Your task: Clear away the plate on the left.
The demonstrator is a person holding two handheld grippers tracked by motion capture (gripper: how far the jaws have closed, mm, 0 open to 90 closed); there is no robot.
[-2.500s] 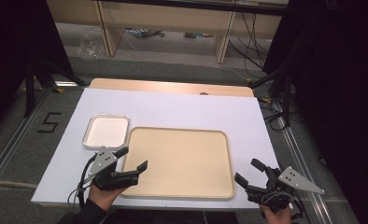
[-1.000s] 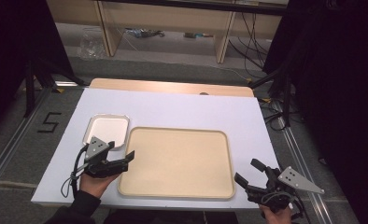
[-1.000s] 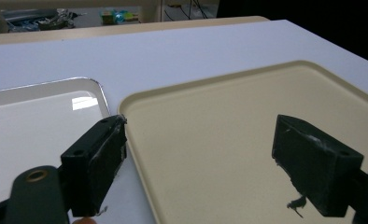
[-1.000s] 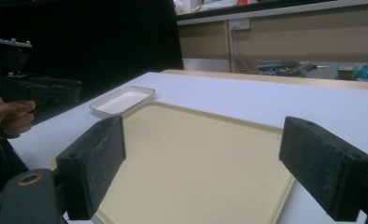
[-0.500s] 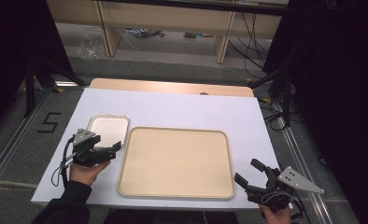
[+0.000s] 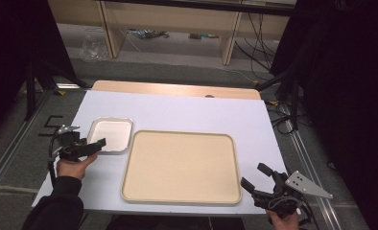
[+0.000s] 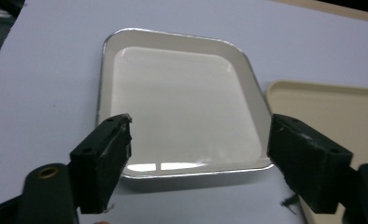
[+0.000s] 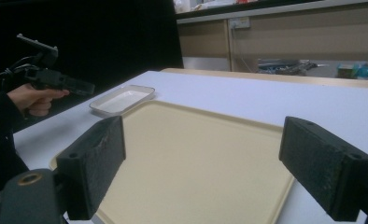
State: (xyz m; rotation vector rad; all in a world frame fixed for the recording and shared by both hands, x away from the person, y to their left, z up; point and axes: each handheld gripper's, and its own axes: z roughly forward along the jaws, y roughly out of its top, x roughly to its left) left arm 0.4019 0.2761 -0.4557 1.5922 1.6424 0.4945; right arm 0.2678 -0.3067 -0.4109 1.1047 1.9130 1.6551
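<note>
Left gripper view: your left tongs (image 7: 198,163) are spread; straddle the small tray's (image 7: 182,175) near rim squarely before pinching.

left claw (image 6: 95,144) moved left, off beige tray (image 6: 180,165), beside white tray (image 6: 111,134)

1. Setting: indoor lab or test workspace, not a home.
2. Work table (image 6: 187,108) covered with a plain white sheet, wooden edge showing at the far side.
3. Black curtains (image 6: 350,72) hang on both sides, closing off the table area.
4. Bare grey floor with metal rails (image 6: 14,143) running along the table's sides.
5. Loose cables (image 6: 256,28) trail across the floor beyond the table.
6. Plywood shelving or bench legs (image 6: 108,21) stand behind, with small clutter and a clear plastic bag (image 6: 92,45) underneath.
7. Black tape mark (image 6: 53,125) on the floor left of the table.
</note>
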